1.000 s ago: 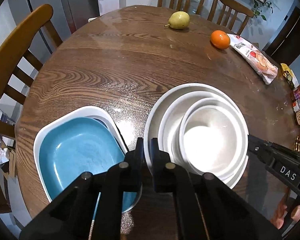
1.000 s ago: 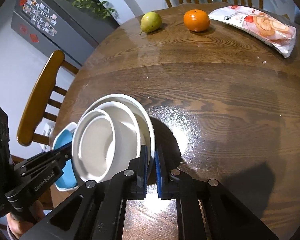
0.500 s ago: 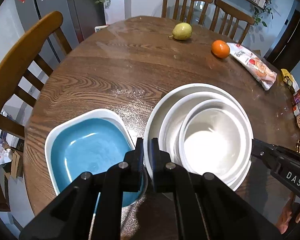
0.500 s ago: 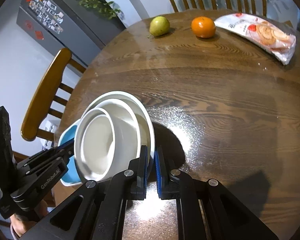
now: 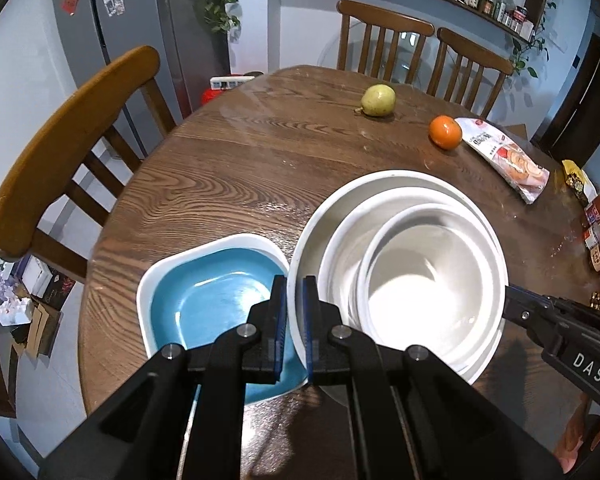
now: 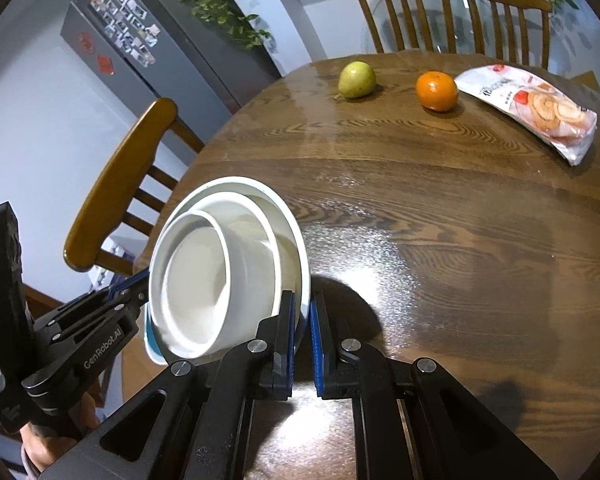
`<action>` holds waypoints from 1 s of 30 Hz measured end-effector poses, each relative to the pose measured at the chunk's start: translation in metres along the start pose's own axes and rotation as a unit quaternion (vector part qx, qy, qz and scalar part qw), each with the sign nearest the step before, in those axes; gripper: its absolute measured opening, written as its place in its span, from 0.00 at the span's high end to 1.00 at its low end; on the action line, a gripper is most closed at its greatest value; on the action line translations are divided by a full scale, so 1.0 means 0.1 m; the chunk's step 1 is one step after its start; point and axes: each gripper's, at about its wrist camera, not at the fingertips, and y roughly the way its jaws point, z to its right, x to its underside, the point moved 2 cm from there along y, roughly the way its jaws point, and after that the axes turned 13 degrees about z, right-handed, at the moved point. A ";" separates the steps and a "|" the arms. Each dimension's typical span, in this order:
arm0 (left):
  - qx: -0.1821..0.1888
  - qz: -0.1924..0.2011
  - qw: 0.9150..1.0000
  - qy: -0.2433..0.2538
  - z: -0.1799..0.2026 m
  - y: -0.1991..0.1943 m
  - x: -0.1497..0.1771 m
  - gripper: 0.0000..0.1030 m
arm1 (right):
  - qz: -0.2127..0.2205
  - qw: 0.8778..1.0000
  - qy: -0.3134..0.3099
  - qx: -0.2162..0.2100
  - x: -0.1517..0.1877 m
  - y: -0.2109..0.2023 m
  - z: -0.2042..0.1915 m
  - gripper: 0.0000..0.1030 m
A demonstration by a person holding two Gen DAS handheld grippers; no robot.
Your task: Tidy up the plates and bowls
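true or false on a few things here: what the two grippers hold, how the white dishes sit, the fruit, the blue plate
1. Both grippers clamp the rim of the big white plate, left gripper and right gripper on opposite sides. True.
2. Two white bowls sit nested on that plate. True.
3. The blue plate is stacked on top of the bowls. False: it lies on the table beside them.
4. The pear and orange sit in a bowl. False: they rest on the table.
5. The snack bag lies beside the orange. True.
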 end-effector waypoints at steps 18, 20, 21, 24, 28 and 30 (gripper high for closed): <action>-0.048 0.014 0.998 -0.038 -0.53 -0.24 0.06 0.97 | -0.015 0.998 -0.041 -0.041 0.03 0.16 -0.56 0.90; -0.052 0.013 0.998 -0.041 -0.59 -0.24 0.07 0.97 | -0.018 0.998 -0.045 -0.044 0.04 0.20 -0.61 0.90; -0.054 0.012 0.998 -0.043 -0.62 -0.23 0.08 0.97 | -0.021 0.998 -0.046 -0.045 0.05 0.22 -0.64 0.90; -0.059 0.004 0.997 -0.049 -0.70 -0.19 0.11 0.97 | -0.030 0.997 -0.051 -0.047 0.07 0.29 -0.69 0.90; -0.065 -0.009 0.996 -0.058 -0.81 -0.11 0.16 0.97 | -0.045 0.996 -0.054 -0.048 0.10 0.42 -0.74 0.90; -0.071 -0.020 0.995 -0.062 -0.86 -0.04 0.20 0.97 | -0.056 0.996 -0.055 -0.048 0.12 0.51 -0.76 0.90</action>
